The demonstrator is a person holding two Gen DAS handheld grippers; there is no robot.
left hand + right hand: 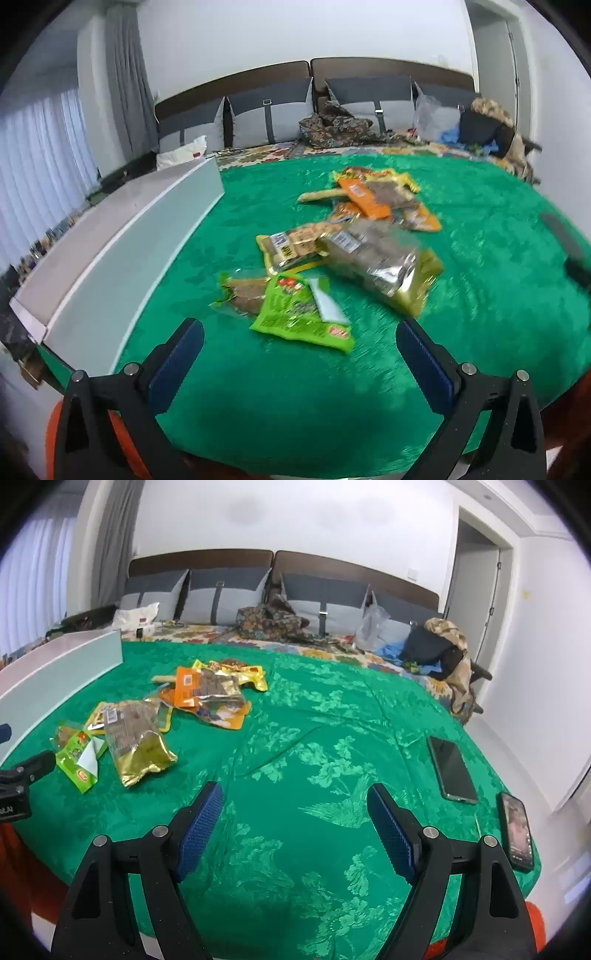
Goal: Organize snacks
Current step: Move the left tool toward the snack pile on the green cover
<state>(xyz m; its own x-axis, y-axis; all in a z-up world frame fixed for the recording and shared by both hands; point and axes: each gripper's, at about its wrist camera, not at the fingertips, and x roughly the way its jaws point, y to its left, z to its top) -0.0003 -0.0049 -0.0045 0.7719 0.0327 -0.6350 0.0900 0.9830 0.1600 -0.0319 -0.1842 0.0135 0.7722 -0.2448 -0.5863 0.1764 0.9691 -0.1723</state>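
Both grippers are seen held above a green patterned cloth (332, 738) spread over a bed. The left gripper (300, 341) is spread wide, its blue pads well apart, nothing caught between them; just beyond its fingertips a green snack packet (295, 314) is found lying flat on the cloth. The right gripper (295, 812) is likewise parted, with only bare cloth seen between its jaws.

The snacks are gathered in two loose heaps on the cloth. In the nearer heap, the green packet is joined by a gold foil bag (384, 266), which is lying tilted across a yellow-edged packet (291, 247). A brown clear-wrapped item (243, 295) is tucked partly under the green packet. Farther back, an orange packet (367, 201) is seen on top of several yellow and orange wrappers, with a pale stick-shaped snack (319, 195) jutting out to the left.

A long white tray (140, 236) is set along the left edge of the cloth, its wall upright. No snack can be seen inside it, though its interior is only partly shown.

On the right side of the cloth, two phones are laid: a dark one (452, 770) and, near the edge, one with a lit screen (517, 836). Grey cushions (225, 598) are lined against the headboard, with clothes and a plastic bag (371, 626) piled before them.
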